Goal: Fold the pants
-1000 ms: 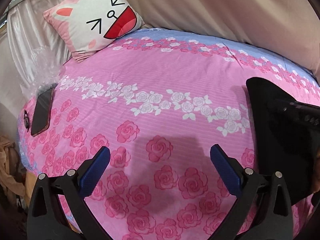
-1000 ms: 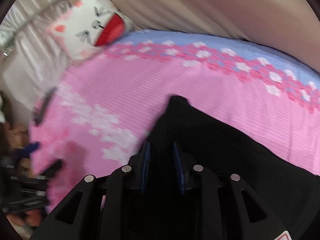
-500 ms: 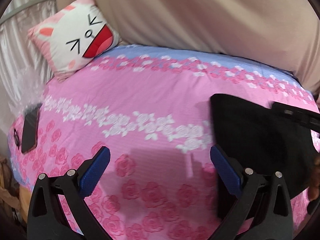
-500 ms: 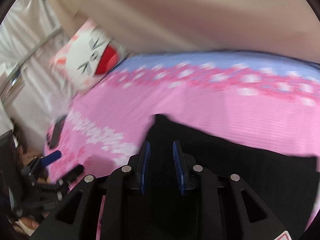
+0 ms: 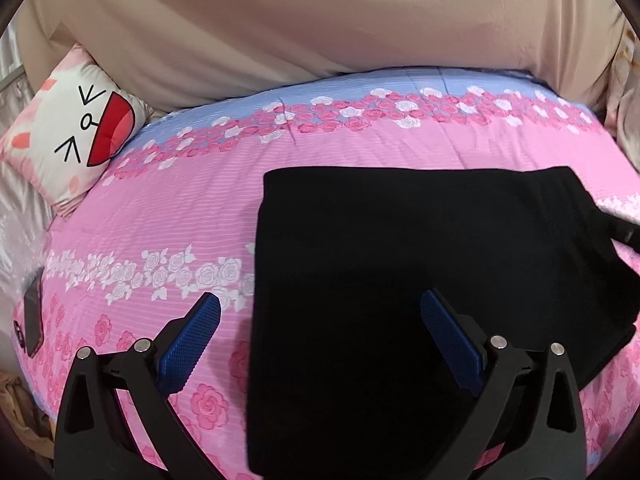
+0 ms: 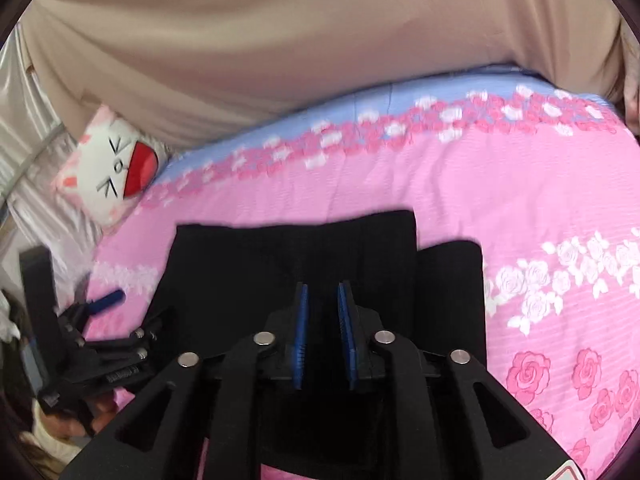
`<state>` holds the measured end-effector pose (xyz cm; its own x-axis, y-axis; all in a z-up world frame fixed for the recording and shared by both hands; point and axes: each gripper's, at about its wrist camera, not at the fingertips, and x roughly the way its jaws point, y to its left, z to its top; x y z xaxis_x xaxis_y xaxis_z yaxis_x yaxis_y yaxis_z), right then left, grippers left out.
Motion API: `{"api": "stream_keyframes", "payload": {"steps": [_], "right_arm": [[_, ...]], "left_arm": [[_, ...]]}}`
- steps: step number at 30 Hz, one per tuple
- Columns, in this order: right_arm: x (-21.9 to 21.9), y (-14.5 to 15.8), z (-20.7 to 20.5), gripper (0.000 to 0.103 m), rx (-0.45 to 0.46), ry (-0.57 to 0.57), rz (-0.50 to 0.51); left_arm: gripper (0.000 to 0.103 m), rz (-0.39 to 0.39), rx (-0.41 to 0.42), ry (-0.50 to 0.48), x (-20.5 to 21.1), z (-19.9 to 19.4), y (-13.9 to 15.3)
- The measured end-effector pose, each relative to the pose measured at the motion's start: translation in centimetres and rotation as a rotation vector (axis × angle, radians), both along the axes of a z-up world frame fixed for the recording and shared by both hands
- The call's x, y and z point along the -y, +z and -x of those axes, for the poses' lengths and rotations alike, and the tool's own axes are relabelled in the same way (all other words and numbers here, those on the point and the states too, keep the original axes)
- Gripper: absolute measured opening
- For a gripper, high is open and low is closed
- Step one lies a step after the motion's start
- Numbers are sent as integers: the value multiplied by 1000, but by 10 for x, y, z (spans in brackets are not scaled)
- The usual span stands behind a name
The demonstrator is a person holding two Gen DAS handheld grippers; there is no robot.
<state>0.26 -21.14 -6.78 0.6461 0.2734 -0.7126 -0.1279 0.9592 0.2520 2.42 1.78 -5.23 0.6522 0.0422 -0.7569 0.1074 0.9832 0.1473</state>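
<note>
Pants [image 5: 400, 280] hide their folds in blackness; right claw [image 6: 323, 320] closing over them, left claw [image 5: 320, 332] wide.

Two black plastic grippers, left gripper [image 5: 320, 338] and right gripper [image 6: 323, 336]: long triangle-shaped arms with holes, round silver screws [image 6: 264, 337], bumpy blue rubber pads [image 5: 190, 344] on the fingers.
</note>
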Motion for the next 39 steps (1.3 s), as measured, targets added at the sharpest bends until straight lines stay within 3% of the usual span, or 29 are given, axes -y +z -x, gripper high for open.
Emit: {"api": "stream_keyframes", "payload": {"steps": [2,5,8,12,14,22,32,33,35,39], "right_arm": [[6,-5,3,11,5,-15,-55],[-5,18,14,20,65,11,-67],[-36,32,11,20,99,131,-70],[-69,1,-14,20,20,183,12],[-71,-9,-19,18,25,173,21],[-39,27,15,19,104,71,29],[25,13,54,21,64,-117,40],[29,12,57,21,61,-127,37],[35,9,64,35,52,-142,24],[35,3,72,38,36,-111,-18]], "left_arm": [[98,-7,-4,7,4,-2,-2],[98,-19,-3,23,5,-4,-2],[98,-20,-3,36,4,-7,-3],[98,-23,-3,43,3,-9,-5],[98,-26,-5,48,1,-11,-7],[98,6,-23,59,-8,-12,-5],[98,18,-22,51,-12,6,0],[98,25,-23,48,-14,9,1],[98,70,-47,25,-20,15,0],[98,221,-128,-18,-32,22,-11]]}}
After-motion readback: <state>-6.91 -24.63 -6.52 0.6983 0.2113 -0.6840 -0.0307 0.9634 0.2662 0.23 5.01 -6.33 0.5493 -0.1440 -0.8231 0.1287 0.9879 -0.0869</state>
